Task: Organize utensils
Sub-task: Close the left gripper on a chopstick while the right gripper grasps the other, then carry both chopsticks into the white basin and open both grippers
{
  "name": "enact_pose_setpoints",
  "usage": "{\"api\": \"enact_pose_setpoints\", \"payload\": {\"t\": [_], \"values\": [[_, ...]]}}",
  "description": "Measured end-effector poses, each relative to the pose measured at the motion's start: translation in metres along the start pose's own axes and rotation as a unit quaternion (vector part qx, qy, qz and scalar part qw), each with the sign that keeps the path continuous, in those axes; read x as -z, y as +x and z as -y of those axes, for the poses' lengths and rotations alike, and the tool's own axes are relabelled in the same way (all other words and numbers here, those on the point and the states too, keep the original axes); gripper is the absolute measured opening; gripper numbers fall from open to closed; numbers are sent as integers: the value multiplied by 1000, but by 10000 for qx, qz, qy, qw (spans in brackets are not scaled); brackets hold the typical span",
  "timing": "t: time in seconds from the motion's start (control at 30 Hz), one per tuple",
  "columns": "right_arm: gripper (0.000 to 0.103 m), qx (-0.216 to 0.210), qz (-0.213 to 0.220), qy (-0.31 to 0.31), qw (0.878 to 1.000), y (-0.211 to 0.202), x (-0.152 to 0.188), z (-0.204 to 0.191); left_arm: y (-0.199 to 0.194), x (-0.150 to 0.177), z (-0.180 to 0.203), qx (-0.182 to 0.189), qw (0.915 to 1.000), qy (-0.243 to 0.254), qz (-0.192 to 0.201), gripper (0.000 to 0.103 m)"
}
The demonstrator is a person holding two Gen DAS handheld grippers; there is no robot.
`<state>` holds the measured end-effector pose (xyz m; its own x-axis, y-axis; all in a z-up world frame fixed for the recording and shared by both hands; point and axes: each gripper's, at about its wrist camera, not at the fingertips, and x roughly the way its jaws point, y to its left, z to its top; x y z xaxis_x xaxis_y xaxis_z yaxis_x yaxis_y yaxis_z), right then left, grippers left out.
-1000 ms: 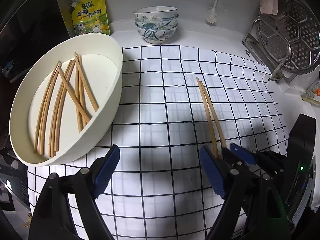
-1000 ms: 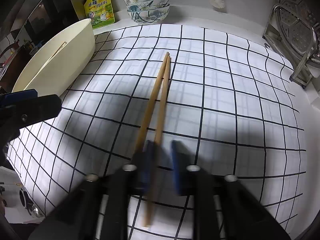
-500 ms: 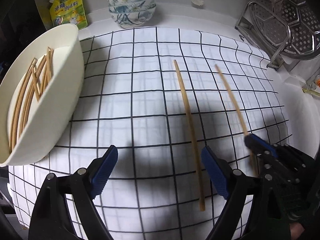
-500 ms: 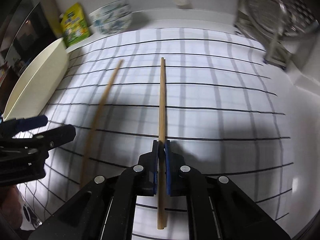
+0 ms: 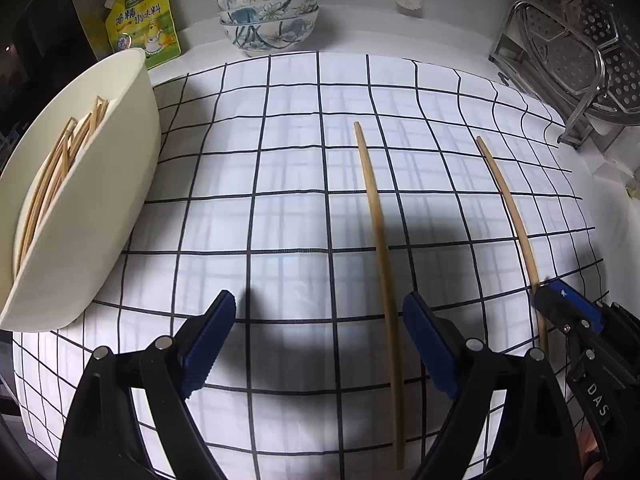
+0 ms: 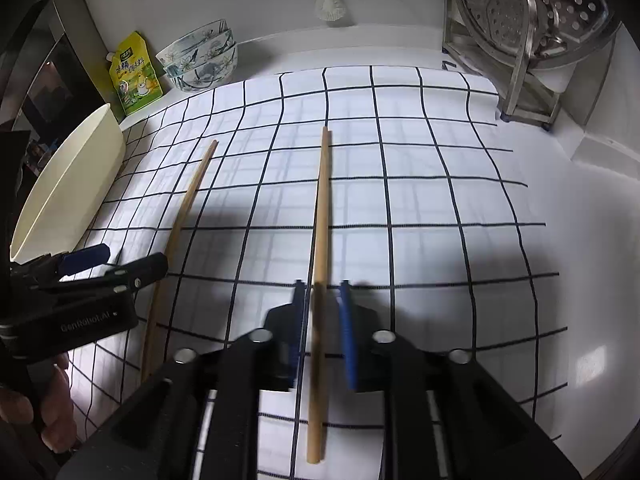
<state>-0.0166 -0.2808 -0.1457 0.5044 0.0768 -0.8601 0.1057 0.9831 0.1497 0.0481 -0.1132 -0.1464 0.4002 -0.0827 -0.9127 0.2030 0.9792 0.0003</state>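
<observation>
My right hand-held gripper [image 6: 320, 312] is opening with one chopstick [image 6: 320, 240] loose between its jaws on the checked cloth mid-bench, my left hand-held gripper [image 5: 320, 340] gapes beside the other chopstick [image 5: 380, 240], so either could roll off before reaching the cream tub [image 5: 120, 200] at the left edge

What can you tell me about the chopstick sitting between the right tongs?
The chopstick is a plain, light-brown stick, wood or bamboo by its look, long, slim and unmarked. It lies flat on the checked cloth, running away from the camera toward the back wall. It sits between the right tongs, which are opening around it with gaps showing on both sides. Its near end sticks out behind the pads. A second chopstick lies apart to its left.
</observation>
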Motion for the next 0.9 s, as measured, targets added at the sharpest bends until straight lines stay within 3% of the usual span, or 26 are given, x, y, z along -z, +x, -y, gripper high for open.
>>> {"api": "enact_pose_setpoints", "payload": {"t": [0.17,0.33,0.43,0.47,0.53,0.57,0.77,0.9], "values": [[25,149,-24,-176,9997,9,-2,-7,3,-1,6,-76,10000,47,10,84],[25,289,-16,-441,9986,11,-1,-13,3,0,12,-72,9999,115,14,68],[16,288,-17,-516,9983,10,-1,-15,0,0,19,-12,9998,194,11,50],[7,316,-15,-496,9983,11,-1,-14,-1,-1,21,63,9998,206,-1,37],[7,242,-20,-419,9988,10,-1,-12,-1,-2,25,148,9995,290,-39,12],[6,222,-24,-395,9990,10,-2,-11,-1,-3,26,187,9993,310,-68,8],[6,50,-64,-253,9996,2,-6,-11,-3,-6,17,347,9988,163,-306,7],[6,-91,46,-166,9998,-13,-16,-20,-16,-10,1,412,9988,85,-257,7]]}}
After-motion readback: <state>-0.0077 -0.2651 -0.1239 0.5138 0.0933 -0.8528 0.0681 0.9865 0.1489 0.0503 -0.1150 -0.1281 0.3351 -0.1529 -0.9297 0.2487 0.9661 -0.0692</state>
